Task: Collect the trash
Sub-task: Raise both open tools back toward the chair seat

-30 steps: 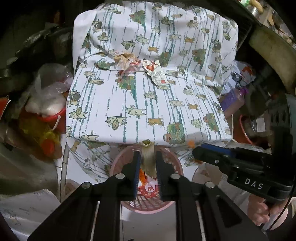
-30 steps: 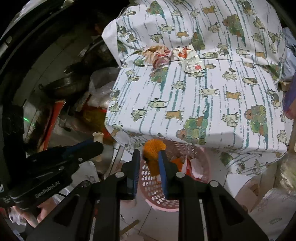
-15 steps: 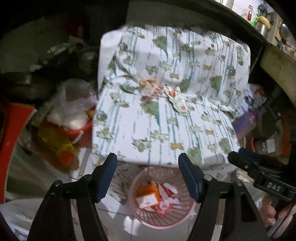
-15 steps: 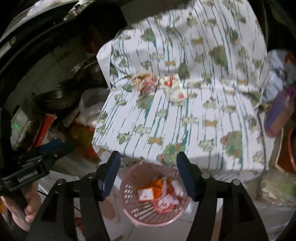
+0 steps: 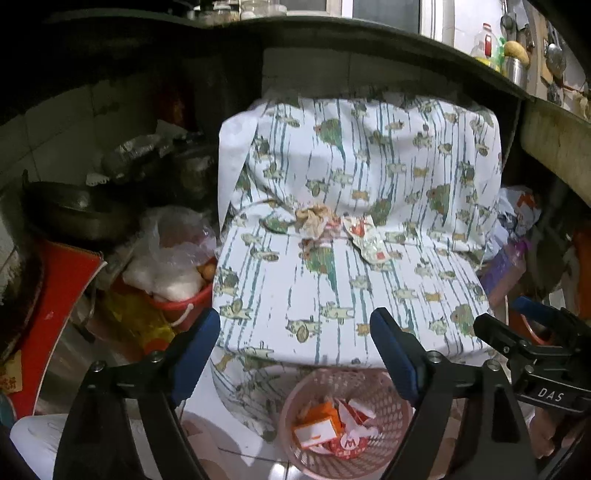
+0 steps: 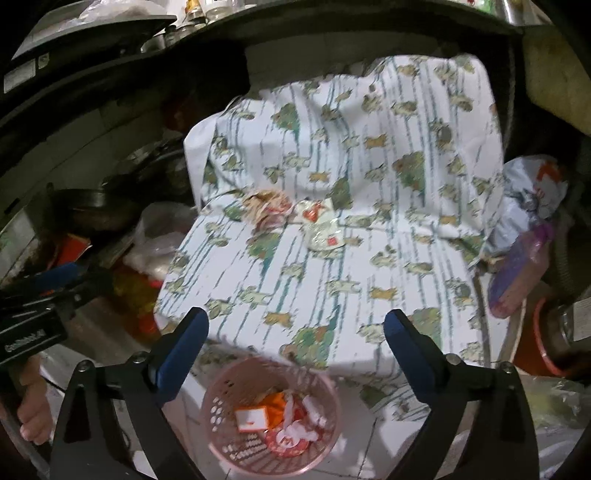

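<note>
A pink mesh basket [image 5: 391, 391] [image 6: 221, 391] stands on the floor below the front edge of a cloth-covered seat [image 5: 332, 295] [image 6: 325, 280]; orange and white wrappers lie inside it. A crumpled brown wrapper [image 5: 314, 219] [image 6: 267, 210] and a white-and-red packet [image 5: 367, 240] [image 6: 319, 227] rest at the back of the seat. My left gripper [image 5: 295, 338] hovers above the basket, its jaws opening wide with nothing between them. My right gripper [image 6: 295, 332] does the same, jaws opening and empty. Each gripper shows at the edge of the other's view.
Left of the seat sit a red bucket [image 5: 177, 302] with plastic bags and a dark pan [image 5: 74, 210]. A purple bottle [image 6: 517, 273] and a printed bag [image 6: 532, 192] lie at the right. A dark shelf [image 5: 332, 33] overhangs the seat back.
Both grippers let go of their trash over the basket, opened wide and rose; the dropped pieces now lie in the basket, and both views have tilted up toward the seat back.
</note>
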### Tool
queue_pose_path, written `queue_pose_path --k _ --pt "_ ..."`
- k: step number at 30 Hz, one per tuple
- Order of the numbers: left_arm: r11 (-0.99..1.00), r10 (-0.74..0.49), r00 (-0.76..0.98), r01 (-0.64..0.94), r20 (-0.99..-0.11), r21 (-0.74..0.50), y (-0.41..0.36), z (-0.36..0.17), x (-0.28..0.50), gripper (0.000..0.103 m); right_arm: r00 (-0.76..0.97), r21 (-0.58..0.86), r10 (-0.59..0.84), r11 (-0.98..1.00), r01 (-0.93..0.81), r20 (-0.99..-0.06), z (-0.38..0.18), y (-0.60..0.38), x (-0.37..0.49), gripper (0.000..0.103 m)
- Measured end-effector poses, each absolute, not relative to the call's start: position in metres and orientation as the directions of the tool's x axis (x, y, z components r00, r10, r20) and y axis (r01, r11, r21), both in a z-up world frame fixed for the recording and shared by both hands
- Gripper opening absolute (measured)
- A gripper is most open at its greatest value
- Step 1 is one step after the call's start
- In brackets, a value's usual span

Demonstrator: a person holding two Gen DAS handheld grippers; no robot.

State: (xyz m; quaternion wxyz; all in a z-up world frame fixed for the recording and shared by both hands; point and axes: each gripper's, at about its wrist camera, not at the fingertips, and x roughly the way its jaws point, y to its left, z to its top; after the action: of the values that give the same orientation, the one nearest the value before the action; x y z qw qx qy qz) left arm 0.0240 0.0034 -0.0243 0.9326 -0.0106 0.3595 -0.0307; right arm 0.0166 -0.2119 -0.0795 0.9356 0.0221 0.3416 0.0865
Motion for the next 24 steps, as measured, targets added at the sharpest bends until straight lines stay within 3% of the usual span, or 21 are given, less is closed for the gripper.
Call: queue_pose_path --k 14,16,17,19,24 --pt "0.998 0.007 0.845 0.026 -0.535 0.053 -0.006 0.0 0.001 0.091 0.799 0.079 0.122 0.992 -0.093 -0.589 -0.069 -0.221 0.014 0.102" --pt "0.998 0.002 0.853 0.034 -0.522 0.06 -0.007 0.006 -0.001 0.095 0.8 0.086 0.123 0.992 -0.089 -0.587 -0.068 -0.223 0.014 0.102" --pt "0.998 -0.004 0.857 0.039 -0.516 0.058 -0.008 0.009 -0.002 0.103 0.802 0.092 0.125 0.992 -0.087 -0.584 -0.067 -0.224 0.014 0.102" --pt "0.998 -0.01 0.869 0.038 -0.495 0.046 -0.007 0.016 -0.002 0.103 0.805 0.097 0.124 0.992 -0.083 -0.579 -0.066 -0.225 0.014 0.102" --pt "0.998 -0.029 0.862 0.056 -0.506 0.038 -0.007 0.031 0.013 0.103 0.815 0.062 0.096 0.995 -0.073 -0.572 -0.065 -0.226 0.016 0.102"
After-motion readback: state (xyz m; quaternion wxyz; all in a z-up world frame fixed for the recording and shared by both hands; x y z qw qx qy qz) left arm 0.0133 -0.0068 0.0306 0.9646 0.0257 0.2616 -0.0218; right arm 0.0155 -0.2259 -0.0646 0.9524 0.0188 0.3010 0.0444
